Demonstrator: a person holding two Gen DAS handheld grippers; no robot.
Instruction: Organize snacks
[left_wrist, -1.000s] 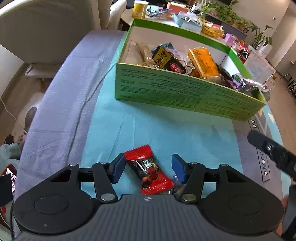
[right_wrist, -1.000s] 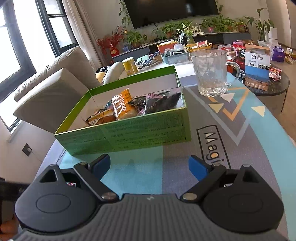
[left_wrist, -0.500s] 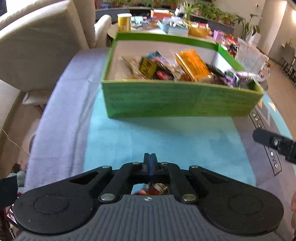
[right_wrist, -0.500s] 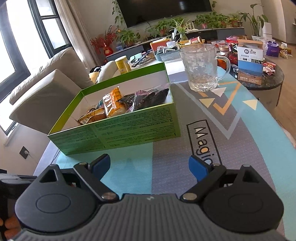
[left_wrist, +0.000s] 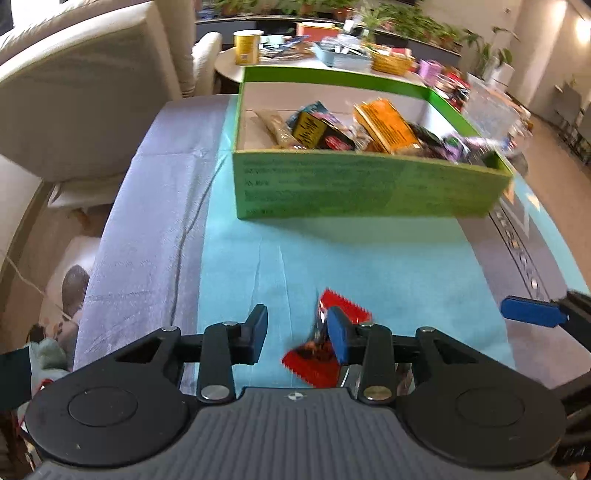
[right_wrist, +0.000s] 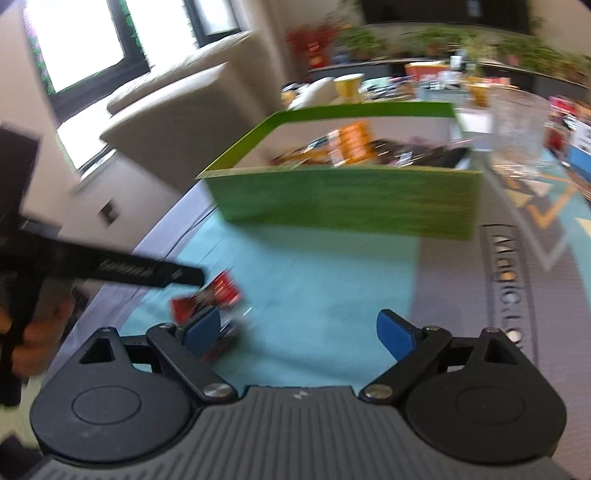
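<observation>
Left tongs (left_wrist: 297, 338) have just been opening, half-wide, red snack packet (left_wrist: 317, 354) loose between; we are keeping right tongs (right_wrist: 301, 332) wide, empty.

Red, zigzag-edged wrapper (left_wrist: 314, 363) with dark print, on a teal cloth (left_wrist: 369, 266) edged in lilac. Green box (left_wrist: 369, 188) with a white inside; orange packet (left_wrist: 388, 127) and black-and-yellow packet (left_wrist: 310, 127) within. Blue pads (right_wrist: 393, 334). Yellow cup (left_wrist: 247, 47).

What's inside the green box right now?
The green box holds several snack packets: an orange one, a yellow-and-black one, and dark wrappers at right. Its near wall hides whatever lies beneath them.
</observation>
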